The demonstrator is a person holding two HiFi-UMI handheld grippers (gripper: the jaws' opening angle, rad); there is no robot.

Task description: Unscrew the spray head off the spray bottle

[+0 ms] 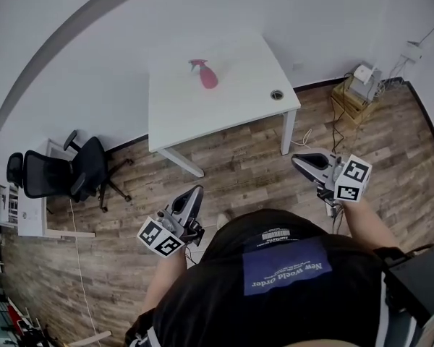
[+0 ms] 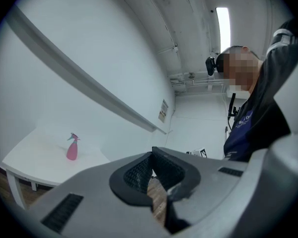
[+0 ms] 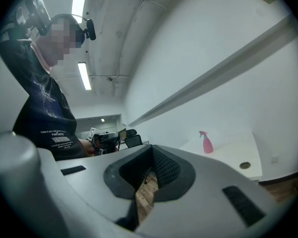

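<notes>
A pink spray bottle [image 1: 206, 74] with its spray head on stands upright on a white table [image 1: 231, 110] by the wall. It also shows small and far in the left gripper view as the bottle [image 2: 72, 148], and in the right gripper view as the bottle [image 3: 206, 143]. My left gripper [image 1: 197, 190] and my right gripper [image 1: 296, 159] hang over the wooden floor, well short of the table, one on each side of my body. Both are shut with nothing between the jaws, as the left gripper [image 2: 151, 155] and right gripper [image 3: 152, 150] show close up.
A round cable hole [image 1: 276, 94] sits near the table's right corner. A black office chair [image 1: 72, 172] stands at the left beside a small white desk [image 1: 29, 212]. Cardboard boxes with a device [image 1: 358, 85] and cables lie at the right wall.
</notes>
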